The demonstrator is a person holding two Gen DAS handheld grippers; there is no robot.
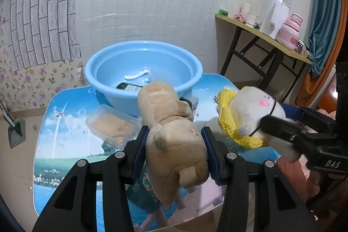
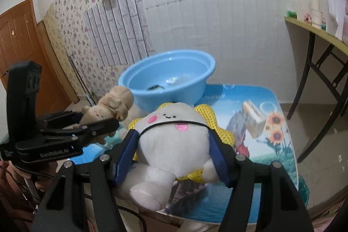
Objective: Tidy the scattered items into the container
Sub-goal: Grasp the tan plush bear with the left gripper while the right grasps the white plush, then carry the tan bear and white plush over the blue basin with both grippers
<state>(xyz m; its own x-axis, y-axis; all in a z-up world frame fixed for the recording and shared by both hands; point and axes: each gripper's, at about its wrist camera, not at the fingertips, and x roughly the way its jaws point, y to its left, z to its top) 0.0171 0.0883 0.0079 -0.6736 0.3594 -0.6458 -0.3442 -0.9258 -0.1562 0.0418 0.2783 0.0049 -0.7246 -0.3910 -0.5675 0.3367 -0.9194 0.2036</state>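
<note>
- Left wrist view has the left gripper clamped tight on a brown plush bear, fingers pressing into both flanks, the toy lifted off the surface.
- Over on the right, the right gripper squeezes a white plush toy with a yellow knit frill; the fingers sit about half apart, filled by the soft body.
- Both toys hang just short of the blue basin, which stands at the far end of the surface. Neither is over the rim yet.
- Already in the basin: a white handled thing and a dark flat packet. So the tidying looks well started.
- Still out: a clear packet of tan stuff beside the basin on the left, and a small white box on the right side of the surface.
- My call: somewhere around the middle, with two drops coming up and at least two more pickups after that.
</note>
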